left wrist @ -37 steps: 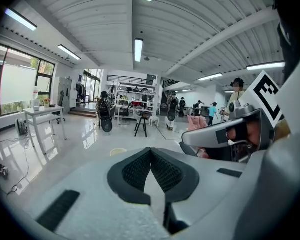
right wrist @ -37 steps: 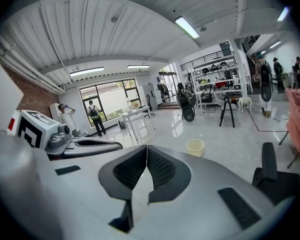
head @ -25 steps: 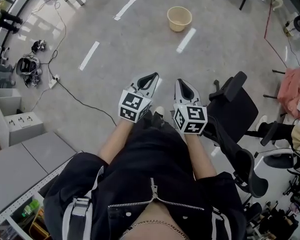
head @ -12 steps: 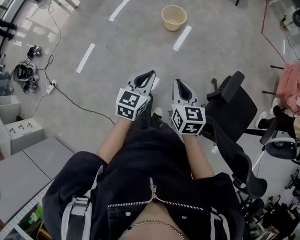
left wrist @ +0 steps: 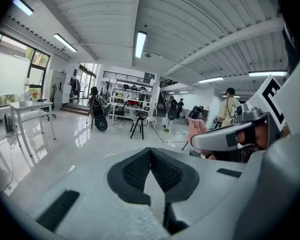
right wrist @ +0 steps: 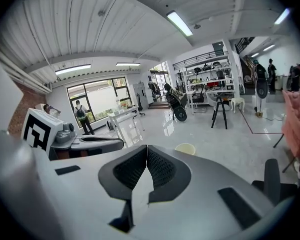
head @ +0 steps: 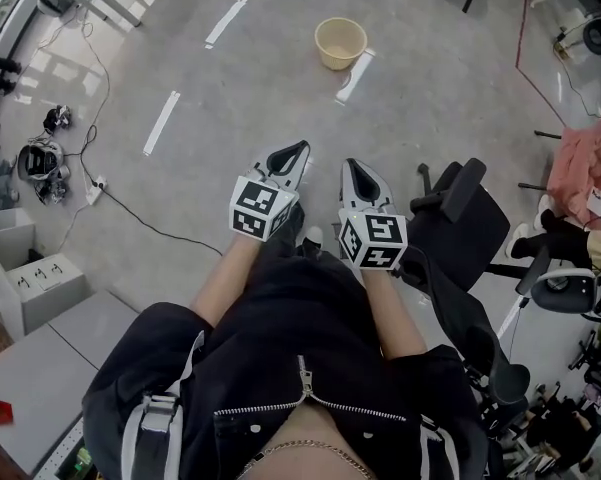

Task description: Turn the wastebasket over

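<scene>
At the bottom of the head view, the person's black zipped jacket (head: 300,368) fills the frame, and two bare forearms reach up from it towards the middle. Each hand holds a gripper, side by side and close together but not touching, both pointing towards the top of the frame. The left gripper (head: 298,150) sits left of centre with its jaws pressed together on nothing; its own view shows the ribbed pads meeting along one seam. The right gripper (head: 352,166), just to its right, is likewise closed and empty.

A black office chair (head: 465,218) stands immediately right of the right gripper. Left of the grippers, a dark cable (head: 130,203) trails across the grey floor (head: 250,88) towards the left edge. White tape strips (head: 161,123) lie on the floor further up.

The wastebasket (head: 340,43), pale yellow and round, stands upright with its open mouth facing up, near the top of the frame slightly right of centre, at the upper end of one tape strip and well apart from both grippers. In the right gripper view it shows just beyond the jaw tips, low in the middle distance.
</scene>
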A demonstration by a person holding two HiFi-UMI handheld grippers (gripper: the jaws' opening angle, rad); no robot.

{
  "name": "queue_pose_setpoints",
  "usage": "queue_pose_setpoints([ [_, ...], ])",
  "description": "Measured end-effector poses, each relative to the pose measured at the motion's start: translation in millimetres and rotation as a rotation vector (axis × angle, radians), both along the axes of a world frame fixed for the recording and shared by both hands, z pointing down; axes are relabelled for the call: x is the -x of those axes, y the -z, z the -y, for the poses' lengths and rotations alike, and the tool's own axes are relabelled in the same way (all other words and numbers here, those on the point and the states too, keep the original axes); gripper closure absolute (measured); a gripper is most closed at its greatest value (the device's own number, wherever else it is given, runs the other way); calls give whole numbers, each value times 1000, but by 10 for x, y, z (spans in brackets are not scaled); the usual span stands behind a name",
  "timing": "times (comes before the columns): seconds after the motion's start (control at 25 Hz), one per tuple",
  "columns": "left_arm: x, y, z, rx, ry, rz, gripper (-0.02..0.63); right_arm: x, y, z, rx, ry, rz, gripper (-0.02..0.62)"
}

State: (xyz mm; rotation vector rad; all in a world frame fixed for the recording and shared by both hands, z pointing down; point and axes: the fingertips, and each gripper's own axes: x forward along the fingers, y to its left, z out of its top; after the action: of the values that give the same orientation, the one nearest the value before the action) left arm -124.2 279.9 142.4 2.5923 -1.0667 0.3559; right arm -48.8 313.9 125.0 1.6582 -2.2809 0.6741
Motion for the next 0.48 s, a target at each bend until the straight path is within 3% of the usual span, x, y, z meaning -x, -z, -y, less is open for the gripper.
queue_pose_setpoints([
  [0.48,159,2,850,-8,-50,-39,601,218,32,806,-5,-32,-46,584],
])
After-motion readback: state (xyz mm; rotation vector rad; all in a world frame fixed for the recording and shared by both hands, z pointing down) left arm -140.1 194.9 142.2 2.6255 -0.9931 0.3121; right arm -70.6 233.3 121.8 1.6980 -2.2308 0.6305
